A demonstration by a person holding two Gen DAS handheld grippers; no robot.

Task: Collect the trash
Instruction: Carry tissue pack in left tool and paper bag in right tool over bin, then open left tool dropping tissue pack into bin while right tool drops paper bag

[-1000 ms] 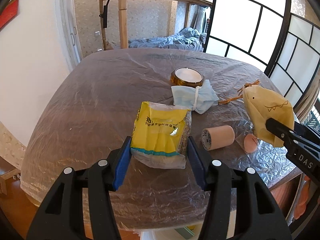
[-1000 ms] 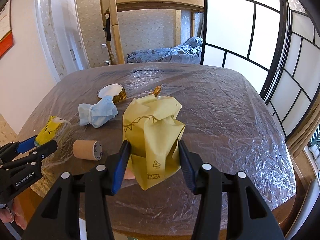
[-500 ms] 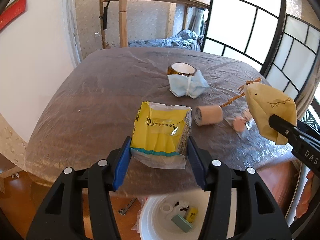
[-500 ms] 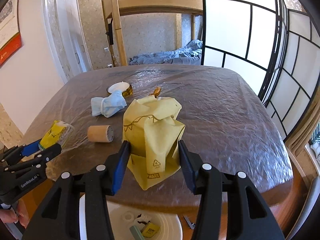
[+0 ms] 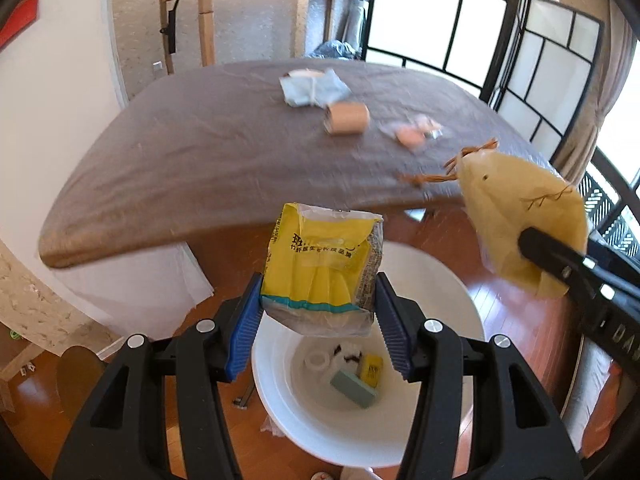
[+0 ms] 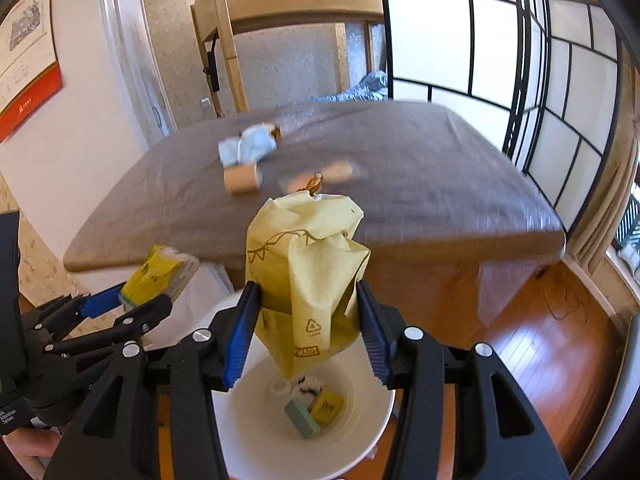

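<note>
1. Left gripper (image 5: 318,308) pinching a yellow snack packet (image 5: 320,264) between blue pads — held over the white bin (image 5: 448,276).
2. Right gripper (image 6: 308,320) clamped on a crumpled yellow paper bag (image 6: 308,272), also above the bin.
3. Left on the far table (image 5: 200,152): blue face mask (image 5: 312,88), cardboard roll (image 5: 346,119).

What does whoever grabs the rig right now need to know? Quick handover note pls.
Left gripper: shut on yellow packet, above white bin.
Right gripper: shut on yellow paper bag, also over the bin.
Done: a few bits already lie in the bin.
Left: release both, then fetch blue mask, cardboard roll and pinkish scrap from the table.
</note>
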